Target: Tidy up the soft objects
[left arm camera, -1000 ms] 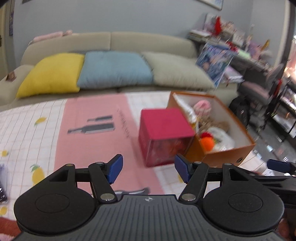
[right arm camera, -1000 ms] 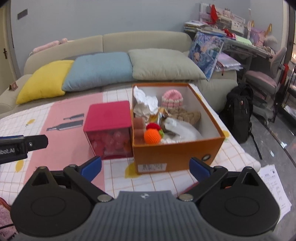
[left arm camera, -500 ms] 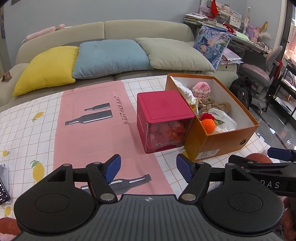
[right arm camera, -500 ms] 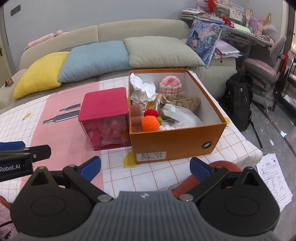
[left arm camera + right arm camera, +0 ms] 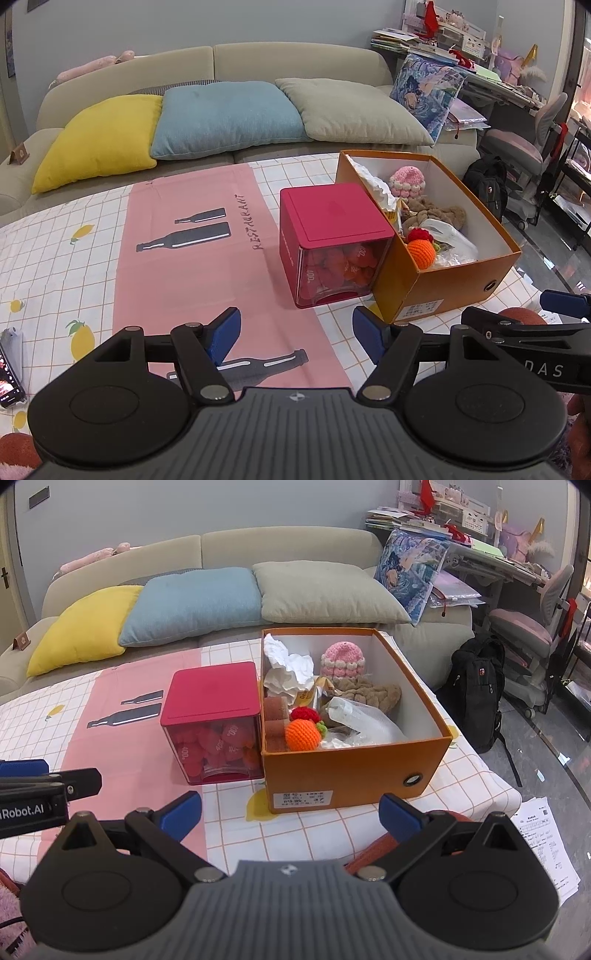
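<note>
From the left wrist view, the left tool (image 5: 296,334) hung over the pink strip of the tablecloth (image 5: 184,266), its blue pads spread wide with nothing between them; its jaws had just been opening. Ahead and to the right stood the red cube box (image 5: 332,243) with a clear front showing reddish pieces, touching the side of the orange cardboard box (image 5: 454,284). The soft things lay inside that orange box: a pink crocheted piece (image 5: 406,181), a brown plush item (image 5: 436,214) and an orange crocheted fruit (image 5: 421,253), mixed with crumpled paper and plastic bags. A phone (image 5: 9,373) lay at the left edge of the tabletop.

From the right wrist view, the right tool (image 5: 290,814) was also spread wide and empty, pointed at the near wall of the orange cardboard box (image 5: 351,771). The orange crocheted fruit (image 5: 302,734) sat against the near inner wall beside a small red knitted piece (image 5: 304,713), with the pink crocheted piece (image 5: 341,661) at the back.

The risks, as I judged them: the box walls are high and the fruit sits tight in the corner, so a pad could catch the rim and shove the light box, and the red cube with it. The clear plastic bag (image 5: 365,720) could be pinched along with a toy. Both tools are close together, so reaching at once could make them collide.
</note>
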`<state>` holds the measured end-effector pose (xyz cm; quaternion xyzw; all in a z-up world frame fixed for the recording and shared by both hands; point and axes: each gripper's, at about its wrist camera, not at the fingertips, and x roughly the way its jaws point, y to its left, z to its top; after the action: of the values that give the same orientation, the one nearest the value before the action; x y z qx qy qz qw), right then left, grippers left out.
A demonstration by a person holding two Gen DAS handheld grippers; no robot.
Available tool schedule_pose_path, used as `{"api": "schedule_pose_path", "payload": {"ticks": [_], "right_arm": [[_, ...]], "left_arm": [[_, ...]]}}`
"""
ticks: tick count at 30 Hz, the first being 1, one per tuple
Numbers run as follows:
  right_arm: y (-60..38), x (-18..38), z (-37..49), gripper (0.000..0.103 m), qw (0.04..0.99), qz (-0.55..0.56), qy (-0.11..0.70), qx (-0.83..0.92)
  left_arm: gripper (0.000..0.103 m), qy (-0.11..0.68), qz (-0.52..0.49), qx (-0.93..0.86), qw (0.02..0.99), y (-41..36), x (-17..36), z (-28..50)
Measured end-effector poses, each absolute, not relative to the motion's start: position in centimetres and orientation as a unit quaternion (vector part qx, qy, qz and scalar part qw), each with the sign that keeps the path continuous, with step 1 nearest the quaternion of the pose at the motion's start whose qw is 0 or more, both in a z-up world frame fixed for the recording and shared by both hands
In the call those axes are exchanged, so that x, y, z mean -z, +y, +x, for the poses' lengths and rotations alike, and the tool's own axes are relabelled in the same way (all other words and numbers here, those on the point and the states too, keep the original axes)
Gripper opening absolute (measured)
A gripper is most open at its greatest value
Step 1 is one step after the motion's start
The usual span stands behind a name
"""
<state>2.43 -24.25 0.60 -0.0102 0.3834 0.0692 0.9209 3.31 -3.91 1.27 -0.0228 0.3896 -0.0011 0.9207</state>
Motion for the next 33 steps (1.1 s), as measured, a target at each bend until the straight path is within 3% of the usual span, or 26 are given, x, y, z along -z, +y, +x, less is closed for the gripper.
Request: {"api": "schedule_pose_path", "payload": {"ticks": [33], "right_arm": [[-24.10, -0.64, 2.34, 0.100, 0.922, -0.011, 0.381, -0.069]], "left_arm": [[0.081, 0.387, -0.023, 0.007, 0.922, -3.76, -1.43, 3.27]]}}
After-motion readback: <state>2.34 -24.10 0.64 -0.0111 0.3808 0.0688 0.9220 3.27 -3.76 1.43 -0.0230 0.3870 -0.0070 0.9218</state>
